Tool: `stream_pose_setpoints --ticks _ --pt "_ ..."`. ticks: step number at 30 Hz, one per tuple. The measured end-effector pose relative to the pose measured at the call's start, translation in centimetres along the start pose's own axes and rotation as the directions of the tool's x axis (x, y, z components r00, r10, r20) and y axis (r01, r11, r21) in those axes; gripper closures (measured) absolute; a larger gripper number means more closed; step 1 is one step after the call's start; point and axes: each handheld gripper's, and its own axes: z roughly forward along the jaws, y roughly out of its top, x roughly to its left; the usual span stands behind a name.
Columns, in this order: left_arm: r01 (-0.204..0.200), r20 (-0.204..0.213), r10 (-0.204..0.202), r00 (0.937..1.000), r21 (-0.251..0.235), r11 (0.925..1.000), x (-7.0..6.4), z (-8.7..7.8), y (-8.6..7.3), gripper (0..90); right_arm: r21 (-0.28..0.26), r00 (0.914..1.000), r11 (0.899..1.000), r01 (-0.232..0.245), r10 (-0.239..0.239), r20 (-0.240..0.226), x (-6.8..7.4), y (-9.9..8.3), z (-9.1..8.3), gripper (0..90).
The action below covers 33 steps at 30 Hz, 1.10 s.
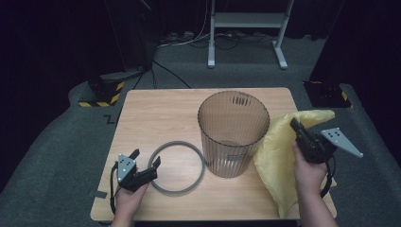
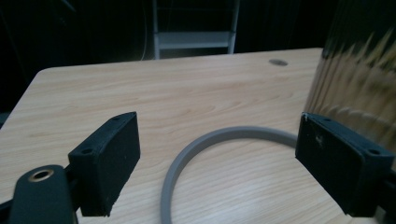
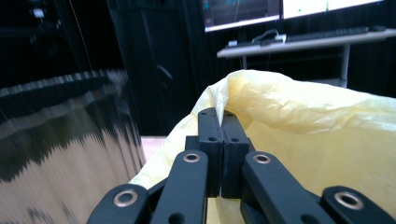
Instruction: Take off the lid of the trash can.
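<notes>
A ribbed, dark see-through bin point(image 1: 233, 134) stands upright in the middle of the wooden table point(image 1: 156, 113). Left of it a grey ring point(image 1: 177, 166) lies flat. My left gripper point(image 1: 144, 163) is open just above the ring's near-left side; in the left gripper view the ring point(image 2: 219, 154) curves between the wide-spread jaws point(image 2: 219, 163), with the bin point(image 2: 359, 79) at the right. A yellow plastic bag point(image 1: 279, 156) hangs right of the bin, lifted at its top edge. My right gripper point(image 1: 296, 126) is shut on the bag point(image 3: 299, 121), its pads point(image 3: 209, 135) pinching a fold.
The bag's lower part drapes over the table's near-right corner. Beyond the table are grey carpet, a white metal stand point(image 1: 246, 28) and cables on the floor. A small round hole point(image 2: 278, 62) sits in the tabletop's far side. Bare wood lies behind the ring and the bin.
</notes>
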Motion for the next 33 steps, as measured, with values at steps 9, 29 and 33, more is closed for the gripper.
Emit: stream_pose_setpoints --ticks 9,29,33 --pt "-0.001 0.043 0.002 0.9991 -0.033 0.9995 -2.7 0.0 2.4 13.8 -0.15 0.9999 0.989 -0.011 0.009 -0.013 1.5 4.5 -0.3 89.5" --pt "-0.006 0.236 0.069 0.9692 -0.258 0.966 -11.2 -0.3 9.9 10.7 -0.366 0.9885 0.93 -0.032 -0.025 -0.149 6.9 11.0 -1.4 89.6" --pt "-0.009 0.268 0.092 0.9589 -0.294 0.9558 -12.4 -0.5 11.1 8.9 -0.382 0.9815 0.924 -0.034 -0.041 -0.187 8.5 11.5 -1.3 89.6"
